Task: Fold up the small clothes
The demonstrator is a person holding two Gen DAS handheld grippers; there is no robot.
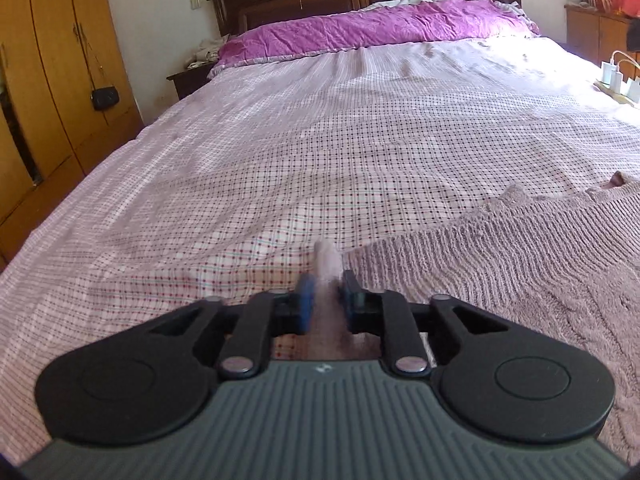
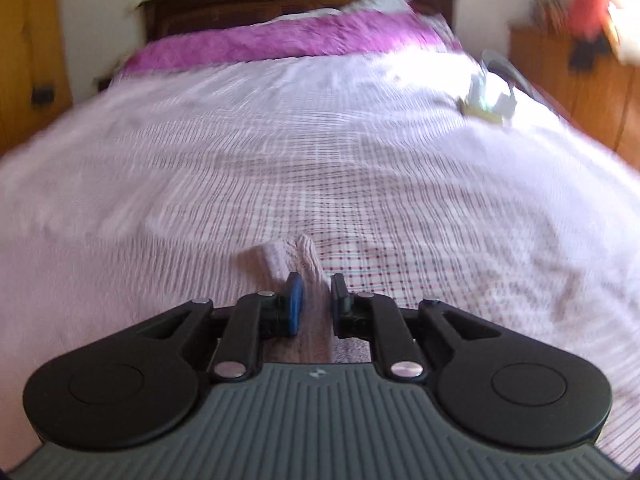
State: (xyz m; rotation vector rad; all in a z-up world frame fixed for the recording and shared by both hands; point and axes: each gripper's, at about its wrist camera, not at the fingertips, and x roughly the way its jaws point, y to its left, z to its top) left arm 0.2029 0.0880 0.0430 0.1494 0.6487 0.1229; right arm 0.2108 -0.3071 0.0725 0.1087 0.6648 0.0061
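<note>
Sweater (image 1: pixel 520 264) edge pinched, both grippers (image 1: pixel 326 284) (image 2: pixel 314 284)

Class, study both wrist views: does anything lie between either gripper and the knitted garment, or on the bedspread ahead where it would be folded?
Nothing visible does. The left gripper and the right gripper each already pinch the knitted garment. The checked bedspread ahead is bare; only white chargers sit far off at its right edge.
</note>
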